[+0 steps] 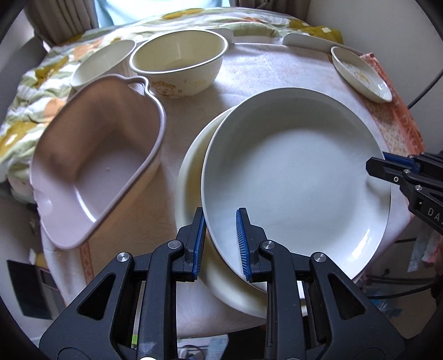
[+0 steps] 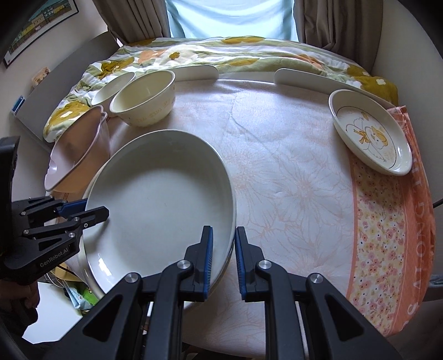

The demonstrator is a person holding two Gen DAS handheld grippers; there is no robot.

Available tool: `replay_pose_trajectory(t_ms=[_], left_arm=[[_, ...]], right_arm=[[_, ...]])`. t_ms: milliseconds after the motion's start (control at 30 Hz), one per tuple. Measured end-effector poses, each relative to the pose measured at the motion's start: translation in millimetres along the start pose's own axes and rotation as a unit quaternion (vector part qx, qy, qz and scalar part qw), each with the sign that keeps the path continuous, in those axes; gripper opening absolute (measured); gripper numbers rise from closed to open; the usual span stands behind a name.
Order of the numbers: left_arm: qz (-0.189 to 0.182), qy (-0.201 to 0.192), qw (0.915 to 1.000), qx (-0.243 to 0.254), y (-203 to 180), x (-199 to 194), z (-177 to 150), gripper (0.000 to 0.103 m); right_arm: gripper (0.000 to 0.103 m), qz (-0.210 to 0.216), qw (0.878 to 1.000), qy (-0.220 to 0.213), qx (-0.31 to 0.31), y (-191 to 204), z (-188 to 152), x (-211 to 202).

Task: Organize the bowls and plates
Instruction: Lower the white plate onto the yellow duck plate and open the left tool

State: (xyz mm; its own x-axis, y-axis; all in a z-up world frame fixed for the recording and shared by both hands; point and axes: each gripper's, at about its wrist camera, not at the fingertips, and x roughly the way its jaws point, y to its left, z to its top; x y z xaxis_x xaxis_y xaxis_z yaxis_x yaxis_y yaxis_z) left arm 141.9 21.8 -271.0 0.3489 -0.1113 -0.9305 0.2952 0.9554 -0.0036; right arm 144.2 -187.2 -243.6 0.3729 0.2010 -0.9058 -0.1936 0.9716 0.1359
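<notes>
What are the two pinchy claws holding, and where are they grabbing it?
Both hold the big white plate by its rim: the left gripper clamps the near left edge, the right gripper the opposite edge. It sits atop another plate.

Round table [image 2: 290, 177] covered by a pale cloth [image 2: 277, 144] printed with faint orange flowers, with a floral orange border [image 2: 387, 221] at right of frame. Beyond it, at upper centre, a quilt [image 2: 221, 52] patterned in mustard, green and peach. At top, a bright window [image 2: 229, 16] flanked by grey-brown curtains [image 2: 332, 22]; daylight enters from there. Upper left, a framed picture [image 2: 36, 27] hangs on a pale wall [image 2: 63, 47].
</notes>
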Motion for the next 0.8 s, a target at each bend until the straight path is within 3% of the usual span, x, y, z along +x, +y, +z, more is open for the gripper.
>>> replay_pose_trajectory(t_ms=[233,633,800], left_arm=[[0.036,-0.004,0.9987,0.035,-10,-3,-4,0.02],[0.107,-0.014,0.9908,0.082,-32,-1,-9,0.02],[0.114,-0.018,0.9899,0.082,-31,-1,-10,0.02]], right_arm=[[0.015,-0.072,0.995,-0.017,-0.065,21,-5,-1],[0.015,-0.082,0.994,-0.023,-0.062,22,-5,-4],[0.015,-0.083,0.994,-0.023,-0.065,22,-6,-5]])
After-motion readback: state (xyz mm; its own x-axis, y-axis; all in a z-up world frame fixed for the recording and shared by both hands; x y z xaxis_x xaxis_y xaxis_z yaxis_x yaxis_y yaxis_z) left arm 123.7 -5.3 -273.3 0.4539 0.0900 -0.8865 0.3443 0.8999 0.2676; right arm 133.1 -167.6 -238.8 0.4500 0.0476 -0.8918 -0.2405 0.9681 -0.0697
